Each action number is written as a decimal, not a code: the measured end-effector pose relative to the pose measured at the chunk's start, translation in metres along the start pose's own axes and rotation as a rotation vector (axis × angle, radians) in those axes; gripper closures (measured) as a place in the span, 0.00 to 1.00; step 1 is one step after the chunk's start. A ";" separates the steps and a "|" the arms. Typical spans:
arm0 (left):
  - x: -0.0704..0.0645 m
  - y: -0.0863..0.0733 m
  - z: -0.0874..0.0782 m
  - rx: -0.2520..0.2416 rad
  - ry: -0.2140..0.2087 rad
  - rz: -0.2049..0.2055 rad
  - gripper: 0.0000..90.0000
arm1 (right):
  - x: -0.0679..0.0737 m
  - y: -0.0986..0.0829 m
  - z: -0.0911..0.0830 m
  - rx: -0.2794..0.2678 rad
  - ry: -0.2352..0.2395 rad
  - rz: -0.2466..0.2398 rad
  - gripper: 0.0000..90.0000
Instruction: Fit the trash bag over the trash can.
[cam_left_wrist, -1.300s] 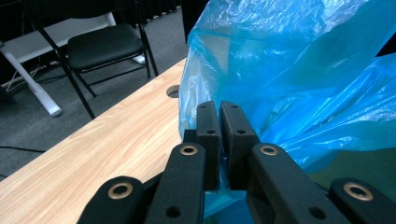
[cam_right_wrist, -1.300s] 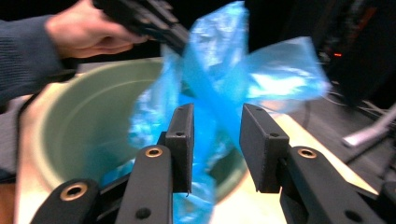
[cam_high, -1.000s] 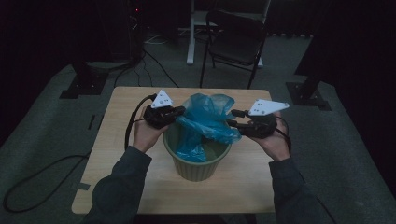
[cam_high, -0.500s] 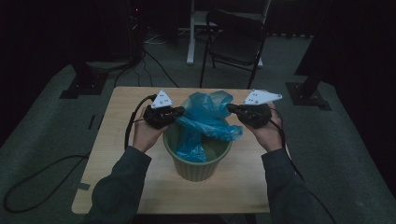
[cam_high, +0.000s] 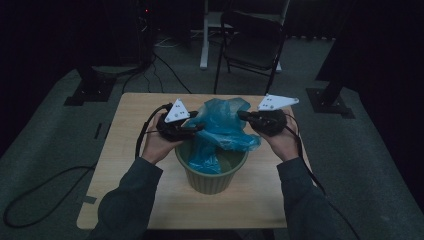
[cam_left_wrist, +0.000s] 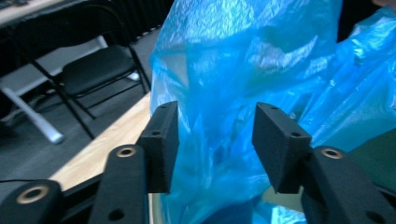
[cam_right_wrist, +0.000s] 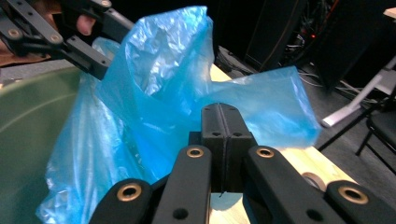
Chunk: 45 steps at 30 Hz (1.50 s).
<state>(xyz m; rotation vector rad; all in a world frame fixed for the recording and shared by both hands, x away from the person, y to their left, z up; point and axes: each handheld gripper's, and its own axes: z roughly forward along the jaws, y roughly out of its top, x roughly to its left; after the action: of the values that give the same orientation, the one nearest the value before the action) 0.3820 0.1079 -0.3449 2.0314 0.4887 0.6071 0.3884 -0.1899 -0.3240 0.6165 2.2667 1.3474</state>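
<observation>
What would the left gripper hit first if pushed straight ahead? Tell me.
Most likely the blue bag: the left gripper has its jaws open, with the plastic bulging right between and ahead of them. Whether it already touches is unclear.

This looks like a lab or recording studio, not a home. A small wooden table (cam_high: 125, 165) stands alone on grey carpet (cam_high: 45, 150), walled in by black curtains (cam_high: 45, 40). Heavy stand bases (cam_high: 87, 92) sit on the floor at both sides, and cables (cam_high: 35, 195) trail across it. Behind the table are a black folding chair (cam_high: 252, 42) and the white leg of a desk (cam_high: 204, 35). The room is dim.
</observation>
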 end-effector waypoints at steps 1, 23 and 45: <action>-0.003 0.005 0.003 0.016 0.027 0.019 0.55 | 0.000 0.001 0.001 -0.001 0.005 0.000 1.00; 0.016 -0.004 -0.003 0.019 0.070 -0.094 1.00 | -0.011 -0.015 -0.008 0.037 -0.074 0.037 0.85; 0.021 -0.011 -0.004 0.035 0.049 -0.124 1.00 | -0.028 0.000 0.012 -0.055 0.025 0.158 1.00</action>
<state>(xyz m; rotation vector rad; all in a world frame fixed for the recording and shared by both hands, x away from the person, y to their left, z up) 0.3956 0.1277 -0.3481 2.0057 0.6531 0.5779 0.4178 -0.1976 -0.3255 0.7783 2.2323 1.4938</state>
